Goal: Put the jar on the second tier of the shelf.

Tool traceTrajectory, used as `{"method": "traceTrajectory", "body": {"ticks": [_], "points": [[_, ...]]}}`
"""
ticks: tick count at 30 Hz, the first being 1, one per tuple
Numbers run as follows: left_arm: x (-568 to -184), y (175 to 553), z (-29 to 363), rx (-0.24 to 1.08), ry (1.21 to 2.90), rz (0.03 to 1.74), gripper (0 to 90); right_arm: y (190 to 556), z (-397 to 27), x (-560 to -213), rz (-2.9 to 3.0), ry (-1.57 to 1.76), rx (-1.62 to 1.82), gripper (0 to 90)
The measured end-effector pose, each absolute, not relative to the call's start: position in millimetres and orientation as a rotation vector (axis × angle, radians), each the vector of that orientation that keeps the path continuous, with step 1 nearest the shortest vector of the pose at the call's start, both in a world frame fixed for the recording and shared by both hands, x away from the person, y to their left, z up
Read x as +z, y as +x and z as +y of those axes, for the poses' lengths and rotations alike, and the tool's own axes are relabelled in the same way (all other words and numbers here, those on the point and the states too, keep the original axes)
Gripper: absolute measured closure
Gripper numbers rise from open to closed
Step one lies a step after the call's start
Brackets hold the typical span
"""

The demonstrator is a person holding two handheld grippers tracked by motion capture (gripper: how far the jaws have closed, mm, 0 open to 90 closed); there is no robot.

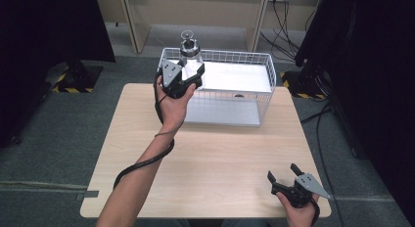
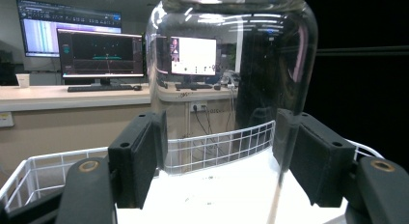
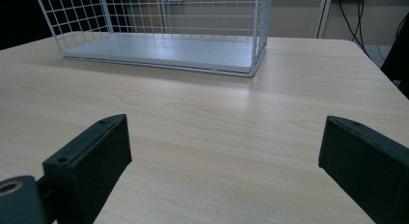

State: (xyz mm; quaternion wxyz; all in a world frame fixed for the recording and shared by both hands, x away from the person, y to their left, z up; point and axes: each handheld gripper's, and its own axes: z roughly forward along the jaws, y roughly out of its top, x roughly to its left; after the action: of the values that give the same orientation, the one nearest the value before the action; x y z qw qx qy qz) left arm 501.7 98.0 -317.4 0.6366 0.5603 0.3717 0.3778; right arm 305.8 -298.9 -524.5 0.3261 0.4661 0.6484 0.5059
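A clear glass jar (image 1: pixel 191 52) is held by the left gripper (image 1: pixel 188 73) at the left end of a white wire basket (image 1: pixel 266 90), which stands on the far half of a light wooden tabletop (image 1: pixel 215 158). In the high view the jar is seen upright, topped by a lid with a round knob, and it is raised above the basket's upper shelf. The jaws of the left gripper are pinched against the jar's lower body, one on each side. In the left gripper view the jar (image 2: pixel 231 64) is seen close up between the two black pads (image 2: pixel 140 161), both of which are pressed on the glass; the white shelf and the basket's wire rim (image 2: pixel 43 171) are seen below and behind it. Whether the jar's base is touching the shelf cannot be told. Beyond the basket, a counter with monitors (image 2: pixel 99 52) and a keyboard is seen in that view.

The left forearm is stretched out across the tabletop from the bottom edge, and a black cable (image 1: pixel 142 163) is looped around it.

The right gripper (image 1: pixel 284 178) is held in the right hand (image 1: pixel 301 212) at the near right corner of the tabletop, well apart from the basket. Its jaws are spread wide and nothing is held between them. In the right gripper view the bare wood is seen between the two jaws, and the basket (image 3: pixel 193 50) is seen farther off with its lower shelf resting on the tabletop
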Motion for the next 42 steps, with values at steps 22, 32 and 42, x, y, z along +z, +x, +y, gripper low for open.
{"method": "traceTrajectory", "body": {"ticks": [22, 32, 42], "points": [[-310.5, 550.3, 69.9, 0.883, 1.351, 0.912, 31.9, 306.0, -299.0, -524.5, 1.702, 1.219, 1.332, 4.6], [-313.9, 566.2, 58.8, 0.892, 1.384, 0.918, 31.9, 306.4, -298.4, -524.5, 1.709, 1.209, 1.327, 4.7], [-317.4, 577.5, 44.2, 0.886, 1.425, 0.912, 31.8, 306.3, -298.5, -524.5, 1.709, 1.209, 1.33, 4.7]]}}
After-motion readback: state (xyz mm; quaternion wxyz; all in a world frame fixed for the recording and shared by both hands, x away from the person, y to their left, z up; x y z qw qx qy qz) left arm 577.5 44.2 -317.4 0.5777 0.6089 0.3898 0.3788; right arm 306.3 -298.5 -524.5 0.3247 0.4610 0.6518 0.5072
